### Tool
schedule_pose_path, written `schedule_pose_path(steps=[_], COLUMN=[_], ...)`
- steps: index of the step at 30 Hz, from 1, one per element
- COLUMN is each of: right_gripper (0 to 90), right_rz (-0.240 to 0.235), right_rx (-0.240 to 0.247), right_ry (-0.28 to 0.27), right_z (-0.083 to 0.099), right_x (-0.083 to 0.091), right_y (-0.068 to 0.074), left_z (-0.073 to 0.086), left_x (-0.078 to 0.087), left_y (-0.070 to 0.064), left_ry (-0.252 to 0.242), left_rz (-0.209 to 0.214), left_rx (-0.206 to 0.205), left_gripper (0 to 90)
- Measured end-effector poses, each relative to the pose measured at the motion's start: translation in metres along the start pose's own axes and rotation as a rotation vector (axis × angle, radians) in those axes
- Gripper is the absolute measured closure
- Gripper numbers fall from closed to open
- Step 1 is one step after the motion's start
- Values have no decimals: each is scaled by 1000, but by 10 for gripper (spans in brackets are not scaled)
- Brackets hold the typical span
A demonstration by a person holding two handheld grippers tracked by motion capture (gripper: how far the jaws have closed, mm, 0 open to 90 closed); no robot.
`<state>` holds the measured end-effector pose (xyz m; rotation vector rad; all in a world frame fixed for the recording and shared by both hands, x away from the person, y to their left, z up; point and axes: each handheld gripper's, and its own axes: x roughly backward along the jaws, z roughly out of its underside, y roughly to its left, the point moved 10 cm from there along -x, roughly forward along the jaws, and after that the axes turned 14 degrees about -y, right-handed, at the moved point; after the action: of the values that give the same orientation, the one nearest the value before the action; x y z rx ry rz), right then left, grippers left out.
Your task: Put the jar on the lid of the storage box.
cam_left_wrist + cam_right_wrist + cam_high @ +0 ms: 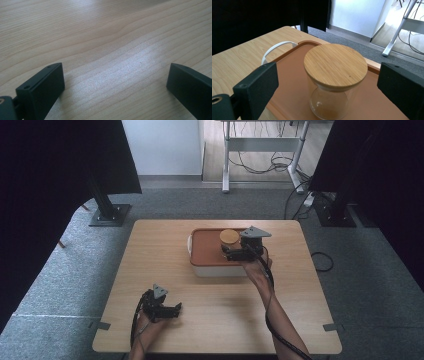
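A clear glass jar with a round wooden lid stands upright on the orange lid of a white box. My right gripper hovers over that orange lid, open, its jaws wide on either side of the jar without touching it. Near the table's front left, my left gripper rests low over bare wood, open with nothing between its jaws.
The white box with a white handle sits at the table's centre back. Black stands and cables lie on the grey carpet beyond the table. Bare wood spreads left of the box.
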<state>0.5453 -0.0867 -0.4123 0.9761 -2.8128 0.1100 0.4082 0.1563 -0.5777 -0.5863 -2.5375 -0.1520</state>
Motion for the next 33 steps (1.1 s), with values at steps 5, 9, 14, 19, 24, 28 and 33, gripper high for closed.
schedule_pose_path(steps=[5, 9, 14, 19, 24, 28, 33], right_gripper=[35, 39, 42, 44, 50, 54, 58], right_rz=[3, -1, 0, -3, -7, -10, -13], right_rx=[12, 16, 19, 24, 33, 38, 50], right_ry=[5, 0, 1, 4, 12, 15, 16], right_z=[2, 5, 9, 12, 16, 19, 20], right_x=[7, 15, 24, 31, 37, 42, 47], right_y=[0, 1, 0, 1, 3, 4, 6], left_z=[-1, -1, 0, 0, 0, -1, -1], left_x=[-1, -1, 0, 0, 0, 0, -1], left_y=[0, -1, 0, 0, 0, 0, 0], left_ry=[-8, -9, -3, 0, -2, -7, -8], left_rz=[-4, -3, -2, -1, -1, -3, -4], left_rx=[8, 9, -1, -4, -2, 4, 6], left_gripper=[12, 13, 12, 13, 13, 13, 13])
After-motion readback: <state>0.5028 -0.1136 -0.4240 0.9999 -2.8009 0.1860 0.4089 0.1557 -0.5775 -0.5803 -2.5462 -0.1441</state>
